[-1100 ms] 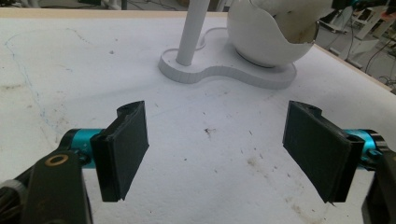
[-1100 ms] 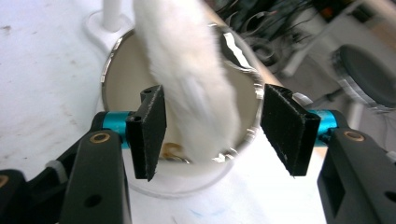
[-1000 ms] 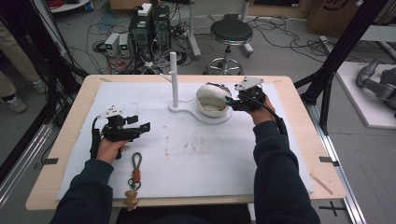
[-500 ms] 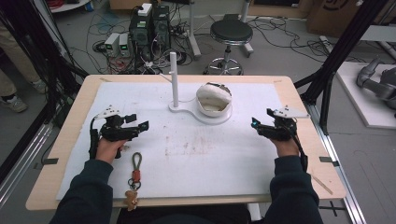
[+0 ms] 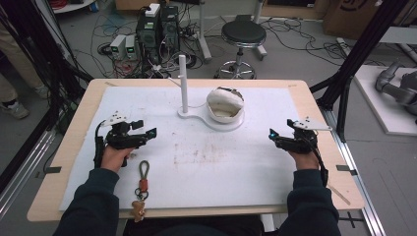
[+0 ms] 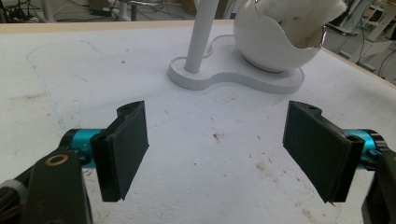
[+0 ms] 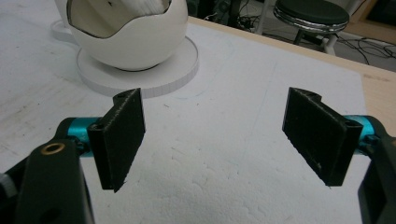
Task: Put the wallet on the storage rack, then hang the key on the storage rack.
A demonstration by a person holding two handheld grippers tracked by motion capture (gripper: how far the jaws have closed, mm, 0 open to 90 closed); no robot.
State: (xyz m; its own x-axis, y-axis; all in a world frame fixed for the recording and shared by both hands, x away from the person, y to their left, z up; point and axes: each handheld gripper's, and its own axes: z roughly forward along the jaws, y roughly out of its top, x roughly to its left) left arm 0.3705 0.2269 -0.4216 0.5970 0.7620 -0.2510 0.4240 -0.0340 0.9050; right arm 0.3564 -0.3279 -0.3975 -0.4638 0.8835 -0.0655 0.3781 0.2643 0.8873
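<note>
Both tools resting wide open, nothing between their jaws.
You are holding the left tool (image 5: 147, 132) and right tool (image 5: 273, 136) apart over the tabletop (image 5: 236, 162); the right's jaws have just been opening. The egg-shaped holder (image 5: 224, 104) is sitting ahead between them; the keychain (image 5: 141, 186) is lying just behind the left tool.
</note>
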